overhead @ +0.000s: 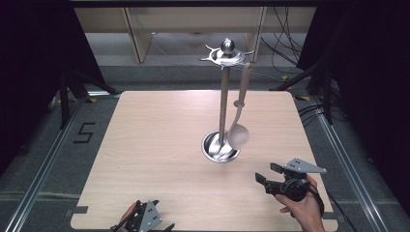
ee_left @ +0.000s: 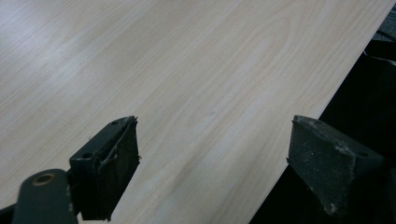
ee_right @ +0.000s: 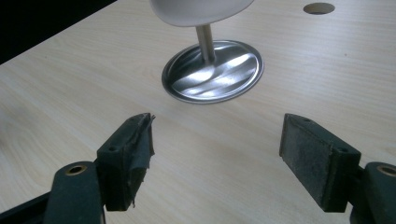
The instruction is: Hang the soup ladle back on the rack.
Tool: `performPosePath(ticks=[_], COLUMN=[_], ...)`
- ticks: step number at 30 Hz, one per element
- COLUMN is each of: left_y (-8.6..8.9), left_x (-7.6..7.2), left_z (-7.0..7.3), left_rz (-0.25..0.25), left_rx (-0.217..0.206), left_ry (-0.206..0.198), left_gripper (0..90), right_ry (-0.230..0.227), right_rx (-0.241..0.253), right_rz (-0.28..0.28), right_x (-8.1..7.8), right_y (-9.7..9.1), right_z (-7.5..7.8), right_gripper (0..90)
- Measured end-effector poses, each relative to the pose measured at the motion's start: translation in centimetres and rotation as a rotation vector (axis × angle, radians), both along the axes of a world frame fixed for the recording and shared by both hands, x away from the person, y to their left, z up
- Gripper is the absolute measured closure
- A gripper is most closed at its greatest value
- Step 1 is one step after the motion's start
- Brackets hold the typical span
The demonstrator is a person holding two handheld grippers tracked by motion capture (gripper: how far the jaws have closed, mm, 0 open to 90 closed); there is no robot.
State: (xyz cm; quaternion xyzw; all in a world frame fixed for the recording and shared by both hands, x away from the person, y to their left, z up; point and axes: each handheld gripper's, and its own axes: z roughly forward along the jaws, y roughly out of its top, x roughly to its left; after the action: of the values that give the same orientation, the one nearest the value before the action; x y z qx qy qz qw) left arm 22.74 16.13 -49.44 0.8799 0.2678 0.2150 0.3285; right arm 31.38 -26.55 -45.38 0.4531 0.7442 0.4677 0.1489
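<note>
Two grippers sit low over the wooden table (overhead: 159,145), both spread wide and holding nothing. The high view shows a ladle (overhead: 239,130) hanging from the steel stand (overhead: 223,96), its bowl by the round base. The right gripper (ee_right: 217,140) faces that base (ee_right: 212,72) closely; the left gripper (ee_left: 212,154) overlooks the table edge.
</note>
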Motion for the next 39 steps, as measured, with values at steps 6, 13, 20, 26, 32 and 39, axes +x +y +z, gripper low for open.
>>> performPosePath(ticks=[6,13,20,26,32,39], left_y=[0.0,0.0,0.0,0.0,0.0,0.0], left_x=[0.0,0.0,0.0,0.0,0.0,-0.1], left_z=[-0.1,-0.1,0.0,-0.1,-0.2,-0.1], left_rz=[-0.003,0.000,0.001,0.002,0.002,-0.001], left_rx=[-0.011,-0.007,-0.009,-0.010,-0.013,-0.011], left_ry=[-0.001,-0.002,0.008,0.009,0.013,0.012], left_gripper=[15.5,15.5,15.6,15.6,15.6,15.6], right_ry=[0.012,-0.007,0.009,0.028,-0.027,-0.010], right_rx=[-0.021,-0.023,-0.033,-0.037,-0.080,-0.100], right_rz=[-0.001,0.037,0.049,0.039,0.059,0.064], right_x=[-0.4,-0.7,-1.4,-1.9,-1.7,-2.1], right_y=[0.1,-0.5,-0.5,-0.2,-0.3,-0.4], right_z=[-0.6,-1.0,-1.3,-1.4,-1.7,-1.9], right_gripper=[26.1,24.7,23.6,22.8,22.0,21.7])
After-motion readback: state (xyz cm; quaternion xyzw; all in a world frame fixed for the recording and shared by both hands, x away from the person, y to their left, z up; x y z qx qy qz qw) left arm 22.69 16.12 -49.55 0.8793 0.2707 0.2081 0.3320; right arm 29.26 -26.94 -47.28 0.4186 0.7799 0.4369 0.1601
